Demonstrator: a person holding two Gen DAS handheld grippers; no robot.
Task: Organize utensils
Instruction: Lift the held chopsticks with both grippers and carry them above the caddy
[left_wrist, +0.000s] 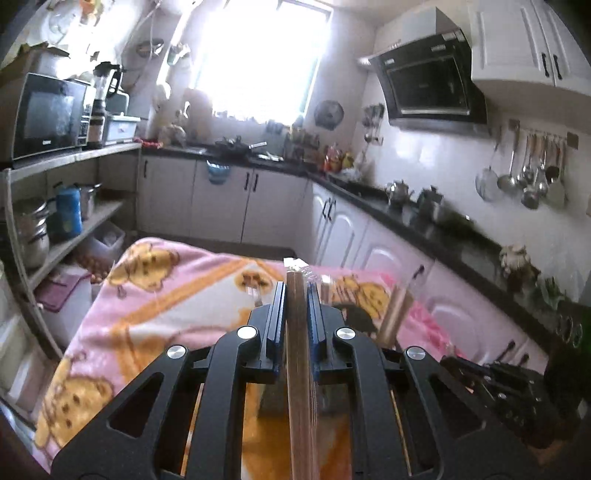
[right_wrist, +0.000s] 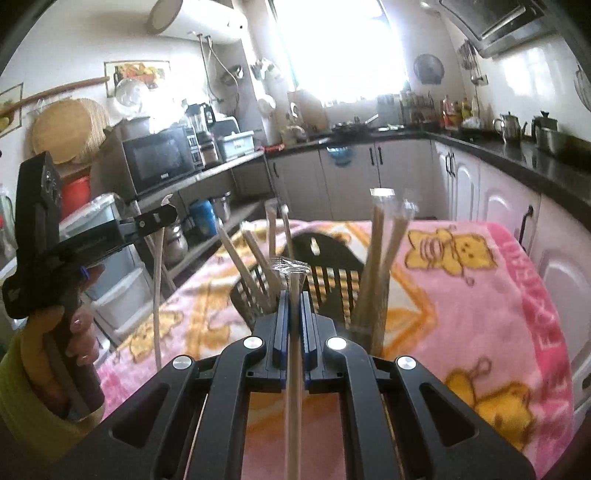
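Now chopsticks (left_wrist: 296, 332) clamped between jaws

Upright chopsticks (right_wrist: 376, 258) in black holder (right_wrist: 332, 266) amid bare blanket (right_wrist: 480, 295).

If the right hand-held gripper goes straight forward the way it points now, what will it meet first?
Probably the black slotted holder on the pink blanket. The right hand-held gripper, shut on a wrapped chopstick, points slightly down at it. Depth is unclear.
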